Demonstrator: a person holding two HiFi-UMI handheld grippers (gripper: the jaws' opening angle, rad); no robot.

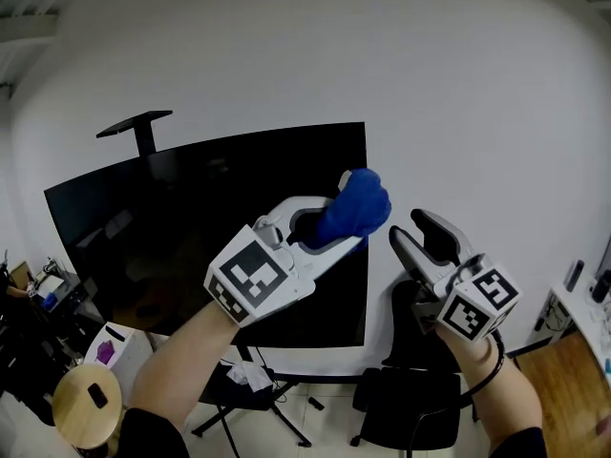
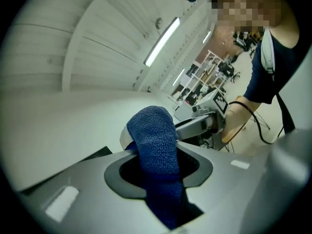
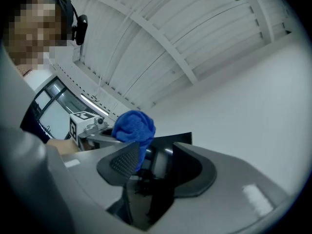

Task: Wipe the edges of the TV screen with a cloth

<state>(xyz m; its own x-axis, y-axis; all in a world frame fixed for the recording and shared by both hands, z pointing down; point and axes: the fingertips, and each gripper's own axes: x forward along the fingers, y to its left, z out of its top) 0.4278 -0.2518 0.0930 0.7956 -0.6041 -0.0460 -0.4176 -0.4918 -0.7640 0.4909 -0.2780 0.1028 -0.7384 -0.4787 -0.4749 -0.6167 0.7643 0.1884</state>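
**mopbucket:** what's the layout here? why is the cloth held way out there?

**gripnerd:** Biggest thing is the white wall (image 1: 458, 84). The dark TV screen (image 1: 191, 237) stands in front of it on a stand. The job is the edges, so that's why the left gripper (image 1: 332, 229) is held out level at the screen's right-hand edge, in its upper half. Looks to me like it's lined up for a run along that side.

**mopbucket:** and the other one?

**gripnerd:** The right gripper (image 1: 420, 240) hangs just off the screen to the right, over bare wall, tilted up a bit. Its jaws stand apart with nothing in the gap. My guess is it's just parked out of the way, since one cloth only needs one hand.

**mopbucket:** and the cloth itself?

**gripnerd:** The cloth (image 1: 356, 208) is bright blue terry, bunched into a fat wad. The left jaws are clamped tight on it, and the wad bulges past the tips, so fabric would meet the frame, not plastic. It overlaps the screen's right edge, but I can't tell if it's actually pressing on it.
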